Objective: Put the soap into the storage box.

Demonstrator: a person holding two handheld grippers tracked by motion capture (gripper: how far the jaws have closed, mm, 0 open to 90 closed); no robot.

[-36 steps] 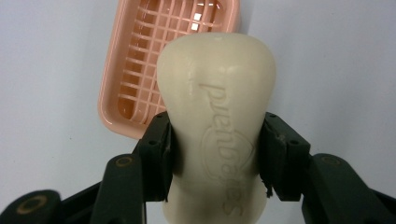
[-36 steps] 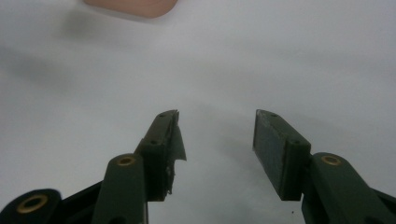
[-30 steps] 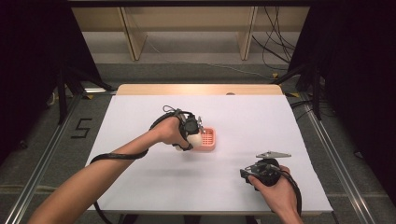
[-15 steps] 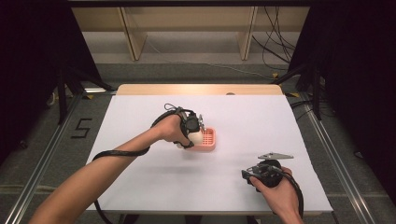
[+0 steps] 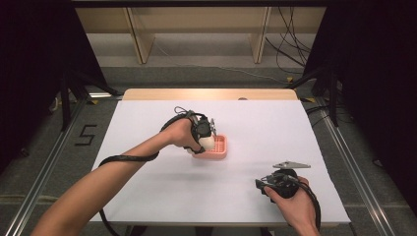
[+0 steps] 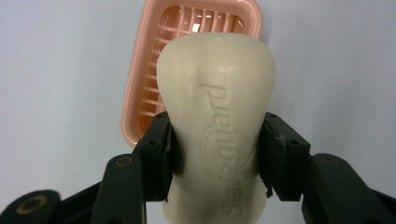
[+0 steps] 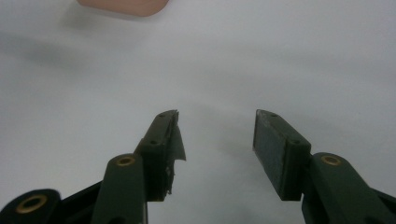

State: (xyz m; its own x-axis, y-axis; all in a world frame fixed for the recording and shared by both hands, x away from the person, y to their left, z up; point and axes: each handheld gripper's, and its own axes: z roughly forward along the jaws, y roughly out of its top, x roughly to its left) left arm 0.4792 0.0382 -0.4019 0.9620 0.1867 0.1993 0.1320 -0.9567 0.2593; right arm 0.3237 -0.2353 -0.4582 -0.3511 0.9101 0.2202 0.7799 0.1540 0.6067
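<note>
Left gripper view: left claw (image 6: pixel 217 158) grips soap (image 6: pixel 217 121) over pink dish (image 6: pixel 187 56) | right claw (image 7: pixel 217 140) open

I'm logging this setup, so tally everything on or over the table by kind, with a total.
Soap bar: 1, cream, clamped in the left gripper
Soap dish: 1, pink, slatted
Grippers: 2, counting the right gripper, jaws apart on nothing
Total: 4
</note>
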